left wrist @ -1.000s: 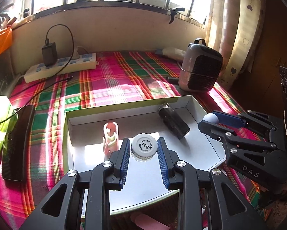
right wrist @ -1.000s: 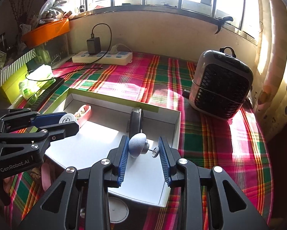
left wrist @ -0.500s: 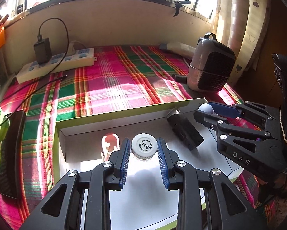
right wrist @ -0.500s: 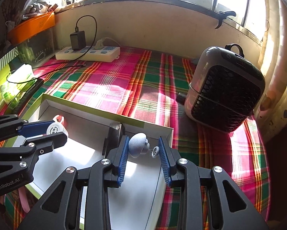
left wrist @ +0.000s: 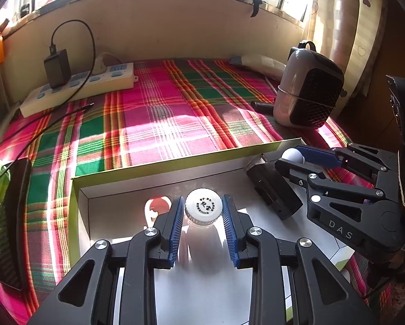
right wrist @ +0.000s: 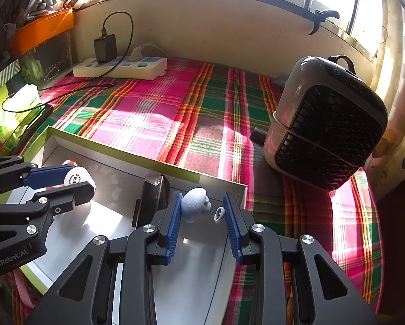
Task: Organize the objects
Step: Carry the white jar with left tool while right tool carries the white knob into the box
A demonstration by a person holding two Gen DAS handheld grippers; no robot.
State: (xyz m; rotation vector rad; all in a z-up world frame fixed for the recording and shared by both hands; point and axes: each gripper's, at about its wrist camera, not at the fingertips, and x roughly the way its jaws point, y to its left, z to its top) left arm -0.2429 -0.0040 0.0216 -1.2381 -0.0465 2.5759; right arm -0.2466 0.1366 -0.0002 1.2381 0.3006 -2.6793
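Plaid cloth [left wrist: 175,113], white-capped bottle [left wrist: 203,208], pale-blue pin [right wrist: 194,208]

Plaid-covered surface [left wrist: 175,113] bearing power strip [left wrist: 80,89], heater [left wrist: 308,92], open white box [left wrist: 175,162], dark phone [left wrist: 10,222].

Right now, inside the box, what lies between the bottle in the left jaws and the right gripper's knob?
In the left wrist view, a black cylinder lies on the box floor between the white-capped bottle and the knob.

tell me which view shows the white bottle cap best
Left wrist view: the round white bottle cap faces the camera between the left tongs, print visible. Right wrist view shows only its edge, partly hidden by a finger.
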